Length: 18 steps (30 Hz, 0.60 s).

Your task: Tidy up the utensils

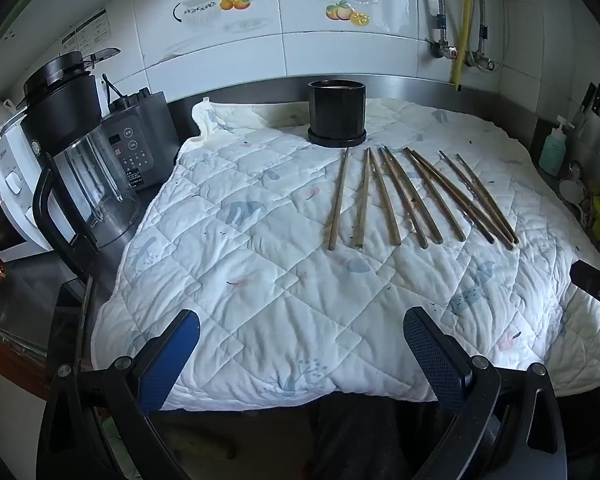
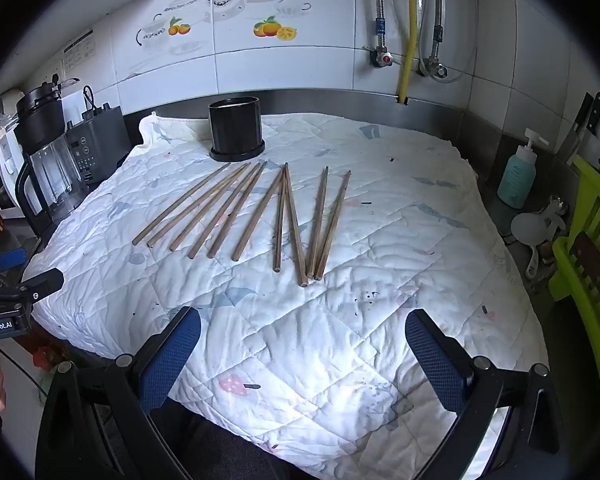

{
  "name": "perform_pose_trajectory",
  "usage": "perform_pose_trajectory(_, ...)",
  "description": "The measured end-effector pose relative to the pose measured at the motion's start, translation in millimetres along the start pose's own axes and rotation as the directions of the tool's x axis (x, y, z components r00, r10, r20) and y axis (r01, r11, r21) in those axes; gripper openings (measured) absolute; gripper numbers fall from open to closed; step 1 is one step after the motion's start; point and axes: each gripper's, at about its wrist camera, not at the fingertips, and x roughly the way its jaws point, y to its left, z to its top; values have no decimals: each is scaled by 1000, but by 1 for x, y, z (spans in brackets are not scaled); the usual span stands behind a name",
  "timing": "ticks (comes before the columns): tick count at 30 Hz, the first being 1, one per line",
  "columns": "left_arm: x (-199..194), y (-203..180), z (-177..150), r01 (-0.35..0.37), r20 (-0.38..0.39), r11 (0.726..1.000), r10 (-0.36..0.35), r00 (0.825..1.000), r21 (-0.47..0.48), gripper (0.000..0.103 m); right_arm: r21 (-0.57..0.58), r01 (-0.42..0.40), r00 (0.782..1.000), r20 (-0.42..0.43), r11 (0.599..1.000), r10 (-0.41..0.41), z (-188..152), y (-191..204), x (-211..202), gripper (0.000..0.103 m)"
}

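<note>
Quilted cloth point(image 2: 380, 240) covers the counter, likely padding to keep utensils from sliding or clattering. Black holder point(image 2: 236, 130) stands upright at the cloth's far edge, mouth up, presumably the destination. Ten wooden chopsticks point(image 2: 260, 212) lie fanned just in front of the holder, tips toward it, most apart, a few touching, probably to allow single picks. Left gripper point(image 1: 300, 344) and right gripper point(image 2: 302, 344) hover nearer than the chopsticks, well short of the holder; both sets of jaws spread wide, empty. No chopstick shows in the holder.
</note>
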Motion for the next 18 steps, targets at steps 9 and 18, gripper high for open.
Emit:
perform_pose_trajectory(9, 4, 3, -2, 20, -27, 999, -21, 999, -29, 103, 1, 0, 1000, 0, 1000, 0, -1, -1, -1, 103)
perform_pose_trajectory(18, 5, -7, -3, 47, -6, 999, -47, 999, 8, 103, 7, 2, 1000, -4, 1000, -2, -1, -1, 2, 103)
